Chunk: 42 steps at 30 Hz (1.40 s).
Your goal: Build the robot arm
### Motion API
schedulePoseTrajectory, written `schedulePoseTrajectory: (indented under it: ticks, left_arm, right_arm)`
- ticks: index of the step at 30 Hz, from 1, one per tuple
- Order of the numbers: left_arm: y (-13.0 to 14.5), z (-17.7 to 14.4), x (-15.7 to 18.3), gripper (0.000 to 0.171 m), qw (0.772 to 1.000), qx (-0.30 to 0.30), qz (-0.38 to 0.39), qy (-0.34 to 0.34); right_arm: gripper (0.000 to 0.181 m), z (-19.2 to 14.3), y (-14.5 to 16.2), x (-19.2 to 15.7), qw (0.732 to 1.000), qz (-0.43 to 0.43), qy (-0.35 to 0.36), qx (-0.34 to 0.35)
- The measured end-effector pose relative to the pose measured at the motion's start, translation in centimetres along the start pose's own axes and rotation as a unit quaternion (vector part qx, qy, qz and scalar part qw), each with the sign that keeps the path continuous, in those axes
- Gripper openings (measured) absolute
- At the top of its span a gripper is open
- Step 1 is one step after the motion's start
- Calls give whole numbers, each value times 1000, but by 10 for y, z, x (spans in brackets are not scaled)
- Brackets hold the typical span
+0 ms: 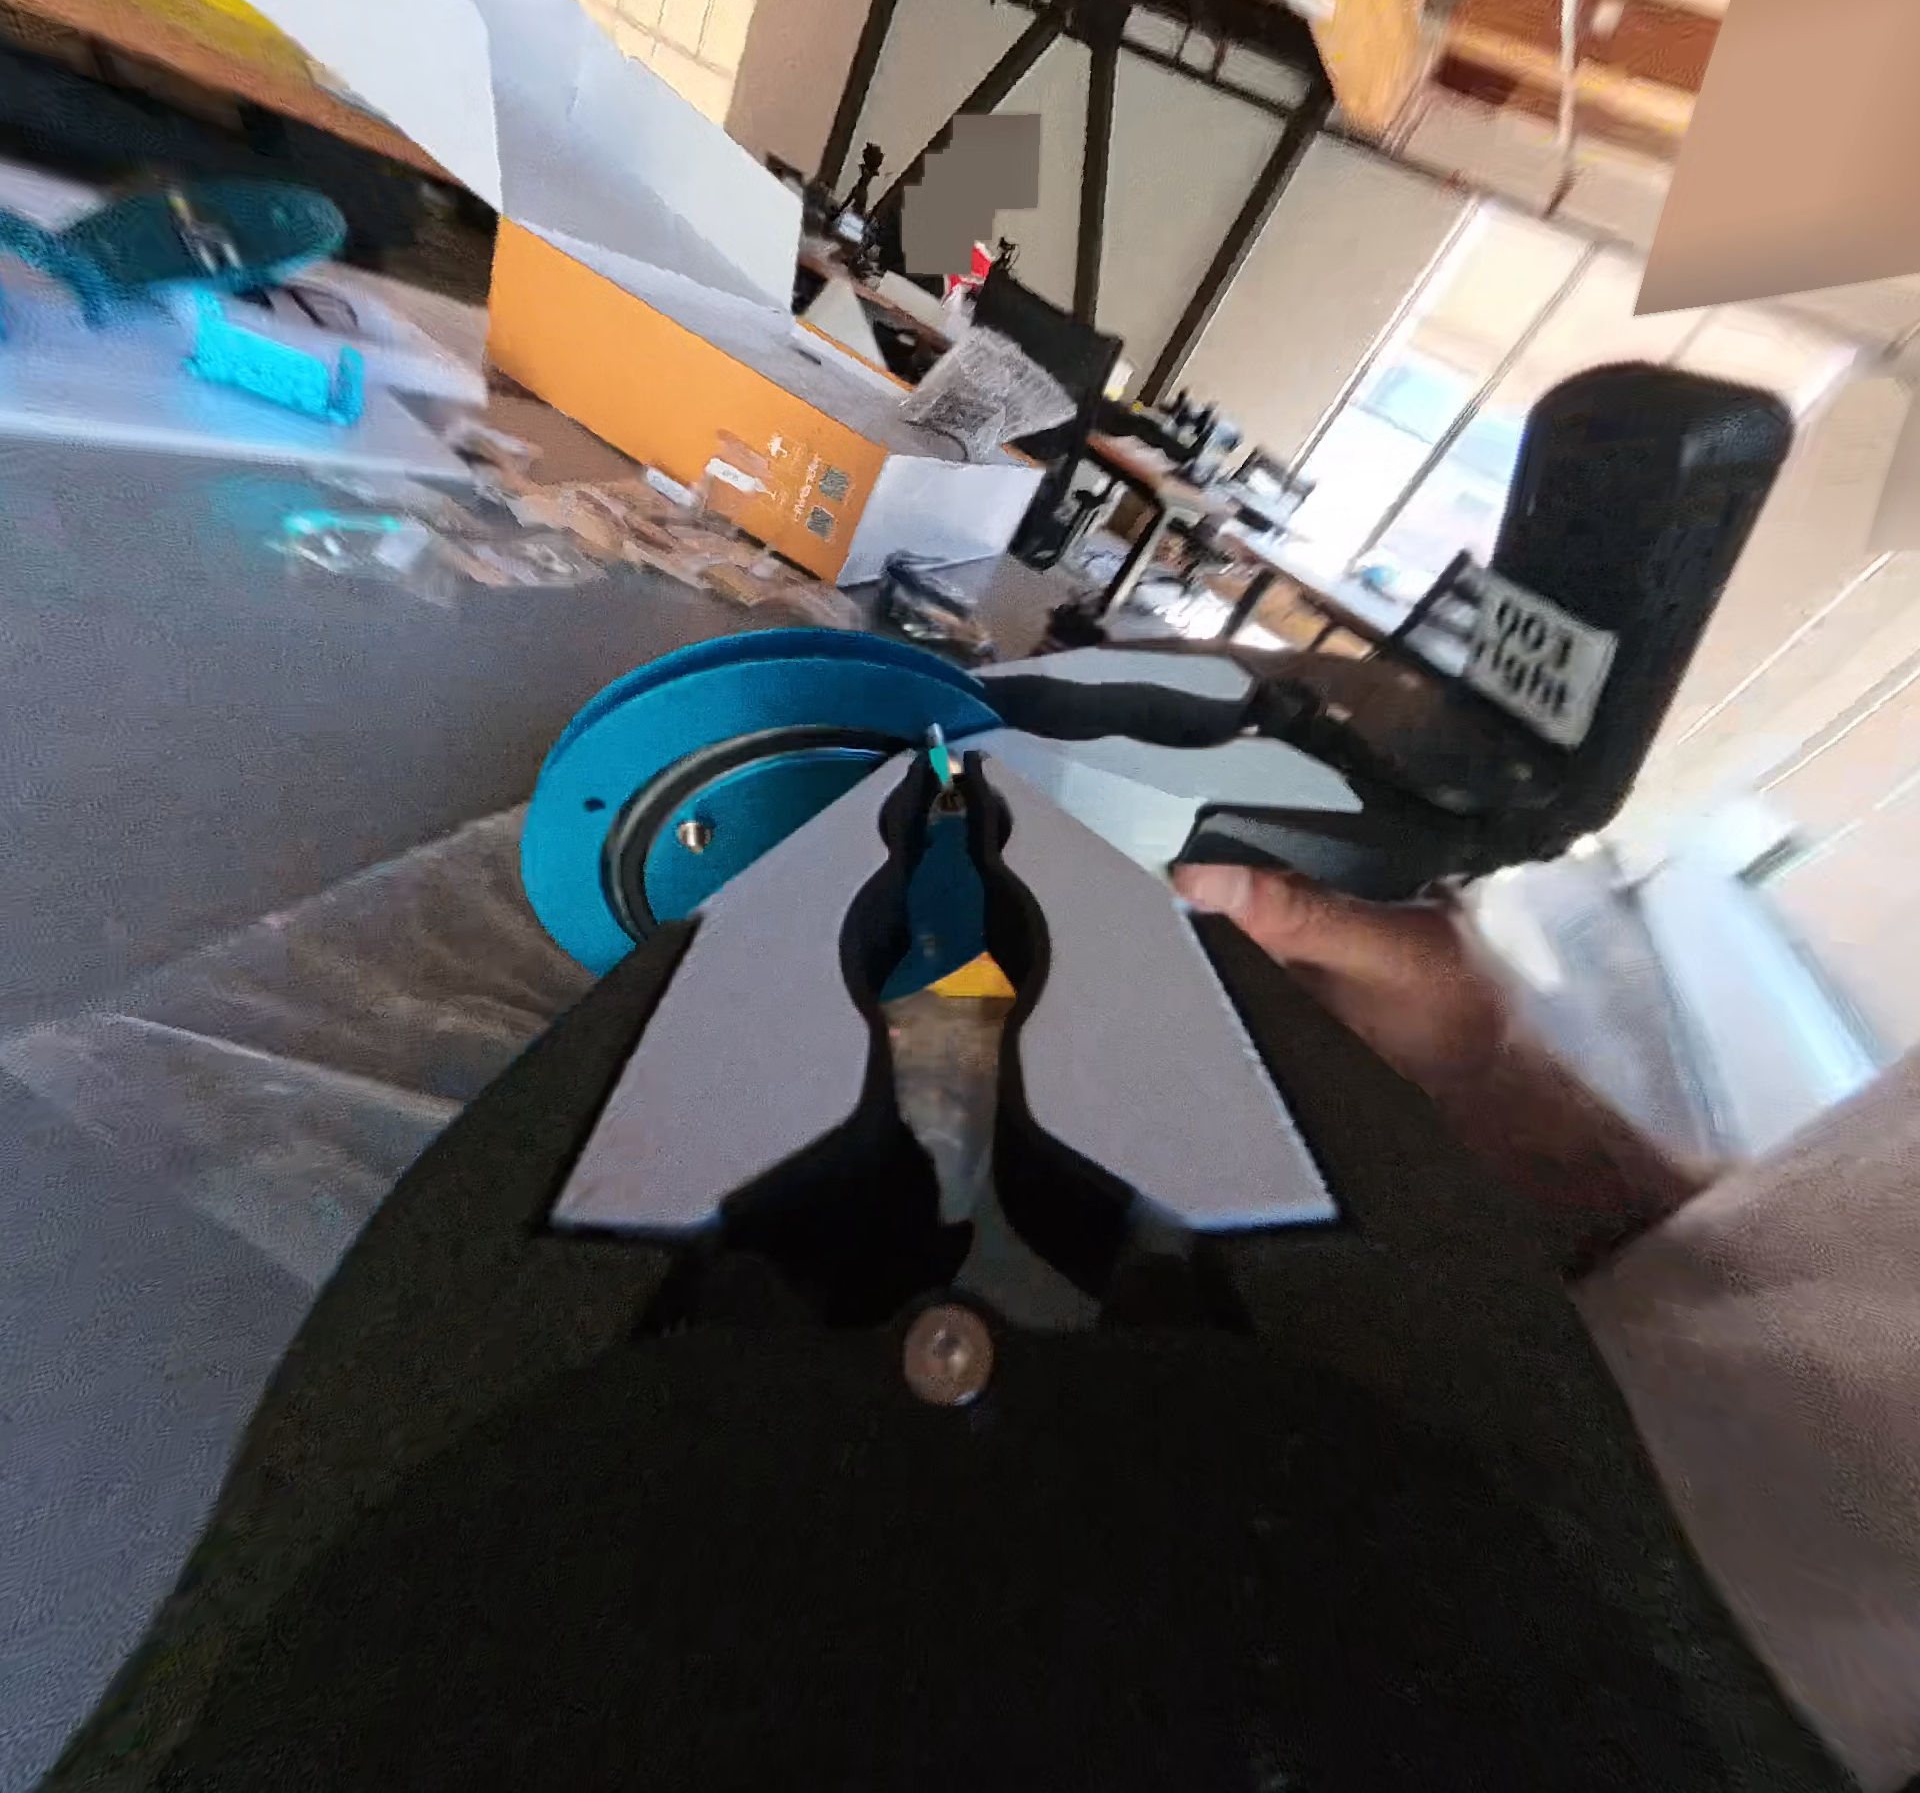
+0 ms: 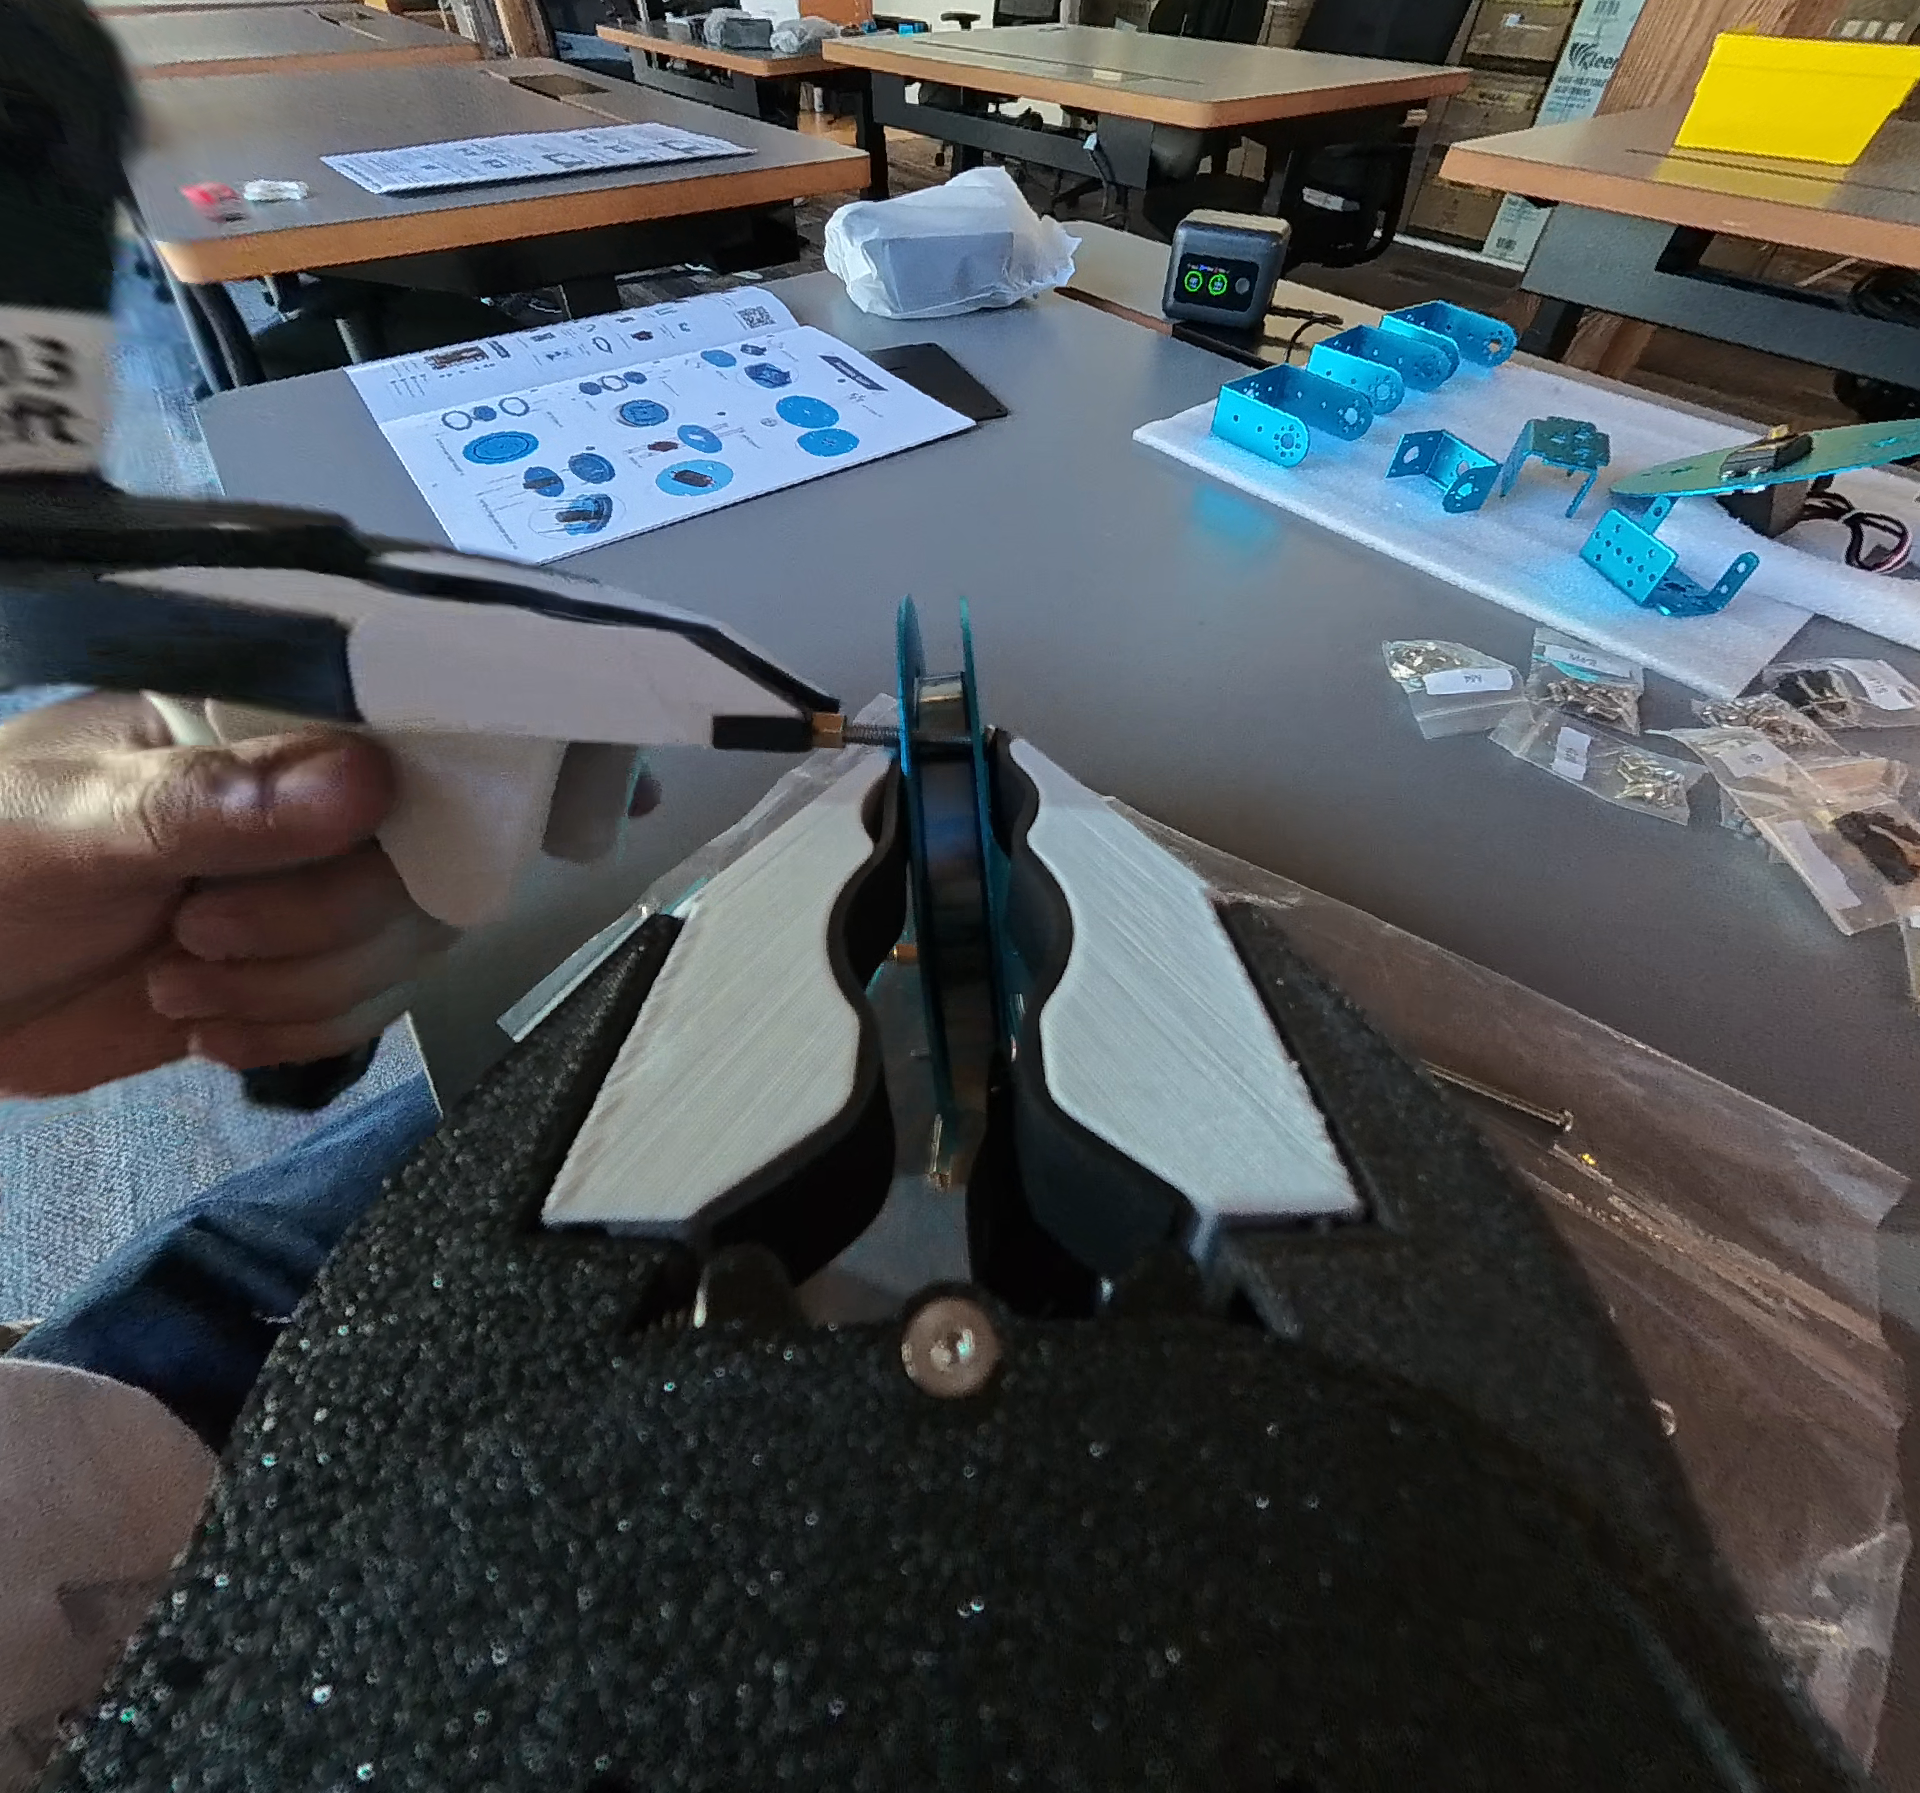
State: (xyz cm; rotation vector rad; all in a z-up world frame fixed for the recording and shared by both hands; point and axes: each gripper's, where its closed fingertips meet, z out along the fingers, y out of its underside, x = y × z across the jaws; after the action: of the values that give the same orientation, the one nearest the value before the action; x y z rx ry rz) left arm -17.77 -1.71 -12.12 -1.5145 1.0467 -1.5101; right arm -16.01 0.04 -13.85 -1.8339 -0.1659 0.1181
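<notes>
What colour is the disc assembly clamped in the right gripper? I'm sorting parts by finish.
Metallic blue disc assembly, clearest in the left wrist view.

Round blue metal disc assembly (image 2: 940,808) with a black ring — blue perforated metal brackets (image 2: 1294,413) on a white foam sheet (image 2: 1455,548); grey tabletop (image 2: 1195,704).

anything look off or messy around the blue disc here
Nothing looks damaged or spilled. The right gripper clamps the blue disc assembly upright on edge, and the left gripper holds a small brass standoff against its face. The small hardware bags lie loosely scattered.
</notes>
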Motion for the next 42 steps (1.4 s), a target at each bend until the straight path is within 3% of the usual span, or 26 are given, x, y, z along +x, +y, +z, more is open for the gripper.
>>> schedulePoseTrajectory:
  ticks: [2, 3, 6, 8, 9, 10, 11, 13, 15, 16, 17, 19, 21, 23, 26, 28, 29, 30, 31, 33, 34, 35, 36, 37, 39, 42]
  left_arm:
    - [2, 1, 0, 4, 976, -26, 207, -59]
    - [3, 1, 0, 4, 942, -38, 321, -91]
    - [5, 2, -1, 4, 799, -65, 578, -153]
    - [6, 2, -2, 4, 664, -67, 720, -190]
    - [6, 3, -2, 4, 615, -62, 760, -204]
    - [6, 3, -2, 5, 612, -55, 761, -207]
    - [6, 2, -2, 5, 648, -50, 733, -202]
    - [6, -1, 0, 5, 764, -42, 619, -179]
    - [4, -4, 1, 11, 885, -27, 442, -144]
    - [5, -5, 3, 14, 932, -24, 342, -115]
    - [6, -5, 3, 17, 966, -21, 243, -88]
    - [7, -5, 0, 18, 997, -11, 64, -34]
    - [4, -5, -1, 17, 998, 11, -62, 21]
    - [5, -2, 0, 14, 994, 12, -94, 46]
    - [8, 1, 2, 6, 1000, -7, -14, 19]
    - [9, 2, 1, 5, 993, -31, 109, -25]
    - [10, 1, -1, 4, 977, -44, 202, -60]
    - [10, 1, -4, 4, 942, -57, 314, -103]
    - [9, 1, -6, 4, 887, -71, 433, -145]
    - [7, 0, -9, 4, 732, -89, 643, -207]
    - [6, 1, -9, 4, 669, -89, 704, -221]
    - [6, 1, -9, 4, 643, -85, 728, -223]
    - [6, 2, -9, 4, 656, -81, 719, -216]
    - [6, 2, -10, 4, 691, -80, 688, -205]
    - [7, 2, -9, 5, 789, -75, 583, -179]
    - [10, 0, -5, 11, 938, -61, 324, -110]
  right_arm:
    - [13, 0, 0, 0, 1000, 0, 1, 0]
    - [13, -1, 0, 0, 1000, 2, 0, 0]
    - [13, -1, 0, 2, 1000, 3, 2, -1]
    - [13, -1, 0, 1, 1000, -1, 5, -2]
    - [13, -2, 1, 2, 1000, -2, 6, -2]
    - [13, -2, 1, 2, 1000, -1, 5, -2]
    - [13, -2, 1, 1, 1000, 0, 3, -1]
    - [13, -2, 1, -1, 1000, -4, 0, -2]
    - [13, -2, 1, -2, 1000, -2, 1, -1]
    - [13, -2, 1, -1, 1000, 0, 1, -1]
    - [13, -2, 1, 0, 1000, 2, 1, -1]
    - [13, -3, 2, 1, 1000, 4, 1, 0]
    - [13, -2, 1, -1, 1000, 0, 0, -1]
    - [13, -1, 1, -4, 1000, -9, 0, -2]
    - [13, -1, 1, -4, 1000, -13, 2, -4]
    - [13, -1, 1, -4, 1000, -12, 1, -4]
    - [13, -1, 1, -4, 1000, -15, 3, -4]
    - [13, -1, 1, -4, 1000, -14, 3, -6]
    - [13, -1, 1, -4, 1000, -11, 1, -7]
    - [13, -1, 1, -3, 1000, -10, 2, -7]
    - [13, -1, 1, -3, 1000, -10, 2, -7]
    - [13, -1, 1, -2, 1000, -9, 2, -7]
    - [13, -1, 1, -2, 1000, -9, 3, -7]
    - [13, -1, 1, -2, 1000, -9, 3, -7]
    - [13, 0, 1, -2, 1000, -8, 0, -7]
    - [13, 0, 1, -2, 1000, -8, 1, -7]
